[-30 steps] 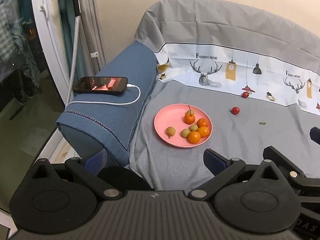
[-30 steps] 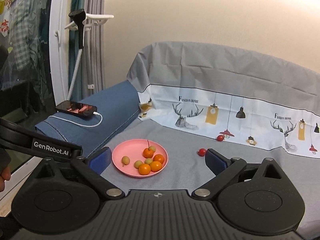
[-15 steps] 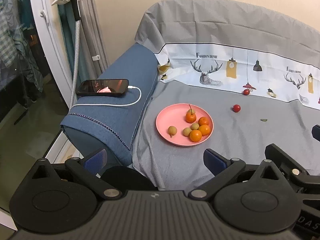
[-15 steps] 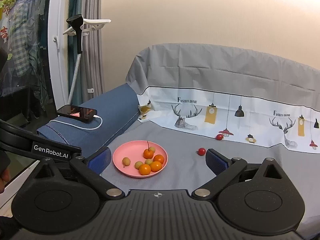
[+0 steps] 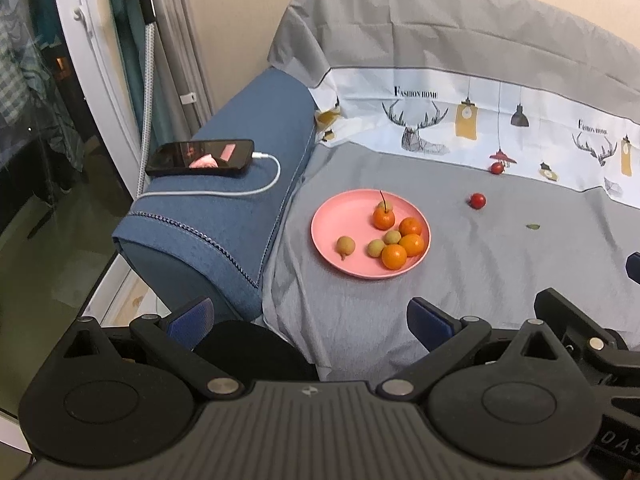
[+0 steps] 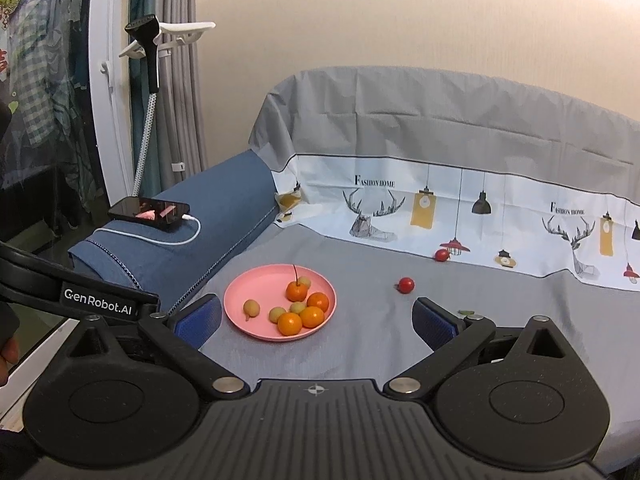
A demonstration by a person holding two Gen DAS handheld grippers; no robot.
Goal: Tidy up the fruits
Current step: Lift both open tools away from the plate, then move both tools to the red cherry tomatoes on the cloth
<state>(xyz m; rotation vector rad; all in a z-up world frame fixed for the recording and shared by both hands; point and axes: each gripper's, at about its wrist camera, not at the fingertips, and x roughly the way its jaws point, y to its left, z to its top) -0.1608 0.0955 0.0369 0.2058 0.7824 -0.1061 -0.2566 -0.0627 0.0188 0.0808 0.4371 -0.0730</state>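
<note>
A smartphone is lying on the blue armrest. A pink plate is sitting on the grey sofa cover, carrying small oranges and pale fruits — two red cherry tomatoes are lying apart, further right. The left hand-held gripper and the right hand-held gripper are both hovering spread, empty.

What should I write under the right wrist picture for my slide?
Open right gripper faces a pink plate of fruit, two red fruits loose on the grey sheet.
</note>
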